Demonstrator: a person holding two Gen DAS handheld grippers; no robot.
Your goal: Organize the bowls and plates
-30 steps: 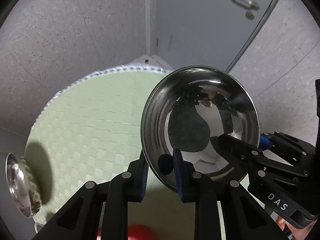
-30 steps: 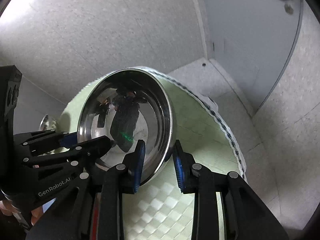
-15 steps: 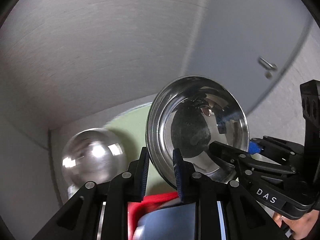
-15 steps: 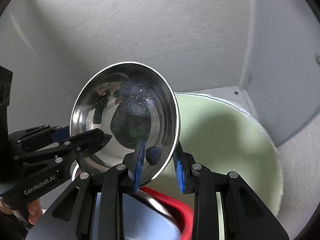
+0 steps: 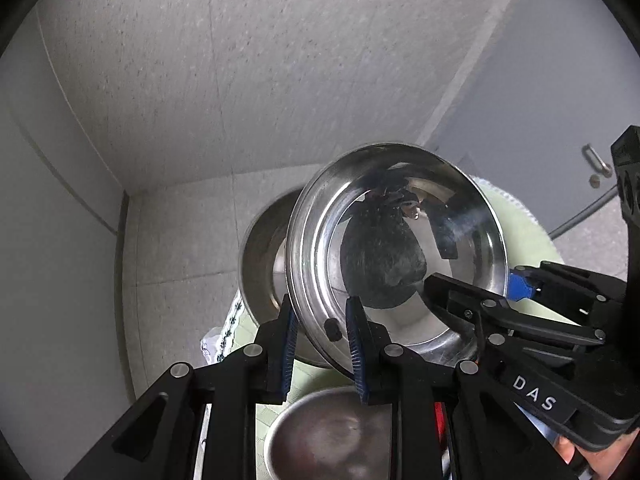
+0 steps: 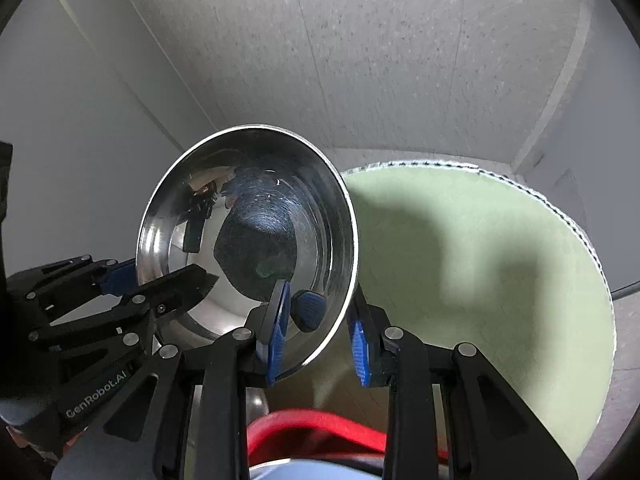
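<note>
Bowl (image 5: 400,256) of shiny steel, tilted on edge with its hollow facing both cameras, hangs above a pale green round surface (image 6: 500,280), clamped on opposite sides of its rim by two sets of tongs. The left tongs (image 5: 322,342) pinch the rim at one side, one blue pad inside the bowl and one outside. The right tongs (image 6: 318,344) grip the rim at the other side in the same manner, pads pressed to the metal. In the left wrist view, a second steel bowl (image 5: 264,264) sits on the green surface just behind the held one, and a third steel dish (image 5: 332,436) lies below the tongs. In the right wrist view, a red container (image 6: 316,428) shows at the bottom edge. Grey speckled walls (image 5: 240,80) enclose the corner behind.
</note>
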